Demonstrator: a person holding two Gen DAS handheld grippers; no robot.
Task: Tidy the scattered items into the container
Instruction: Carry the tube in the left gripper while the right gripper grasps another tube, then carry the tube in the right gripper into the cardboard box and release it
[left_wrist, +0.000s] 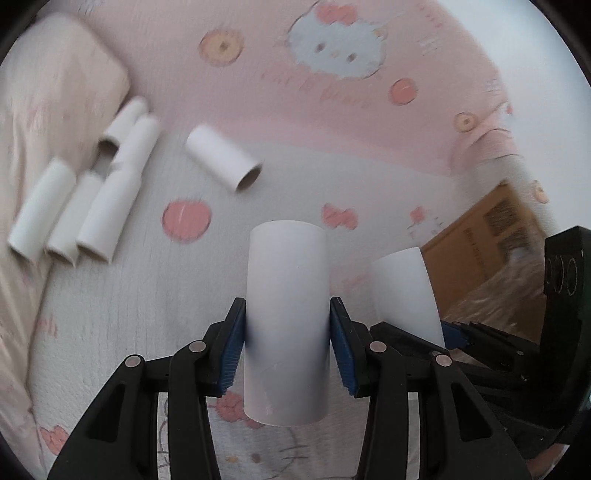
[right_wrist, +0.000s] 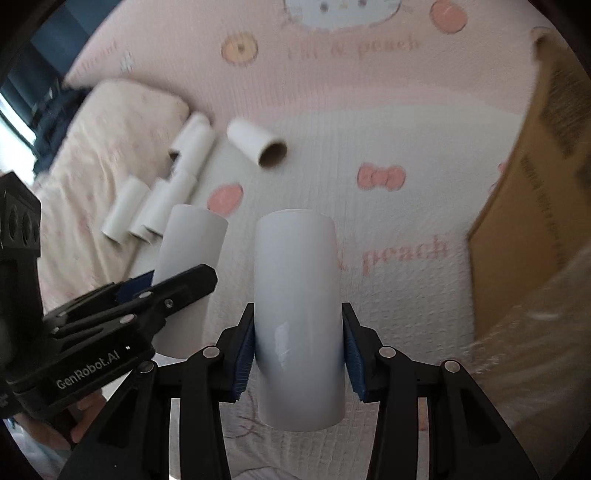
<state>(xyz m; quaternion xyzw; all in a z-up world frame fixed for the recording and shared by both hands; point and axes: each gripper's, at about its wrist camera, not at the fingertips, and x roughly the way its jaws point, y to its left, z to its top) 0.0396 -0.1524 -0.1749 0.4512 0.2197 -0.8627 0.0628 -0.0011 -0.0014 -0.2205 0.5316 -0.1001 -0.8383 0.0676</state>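
Note:
My left gripper (left_wrist: 287, 328) is shut on a white roll (left_wrist: 286, 295), held upright above the pink cartoon-print bed sheet. My right gripper (right_wrist: 298, 341) is shut on a second white roll (right_wrist: 298, 295). Each gripper shows in the other's view: the right gripper (left_wrist: 417, 332) with its roll (left_wrist: 402, 291) at the right, the left gripper (right_wrist: 147, 288) with its roll (right_wrist: 192, 251) at the left. A loose roll (left_wrist: 223, 157) lies alone on the sheet, also in the right wrist view (right_wrist: 256, 142). Several more rolls (left_wrist: 85, 206) lie in a cluster at the left, also in the right wrist view (right_wrist: 162, 195). A cardboard box (right_wrist: 532, 184) stands at the right, also in the left wrist view (left_wrist: 484, 240).
A pale pink pillow (left_wrist: 44, 92) lies at the far left beside the cluster, also in the right wrist view (right_wrist: 110, 136). Crinkled clear plastic (right_wrist: 535, 332) covers the box's near part. A dark window area (right_wrist: 33, 74) is at the upper left.

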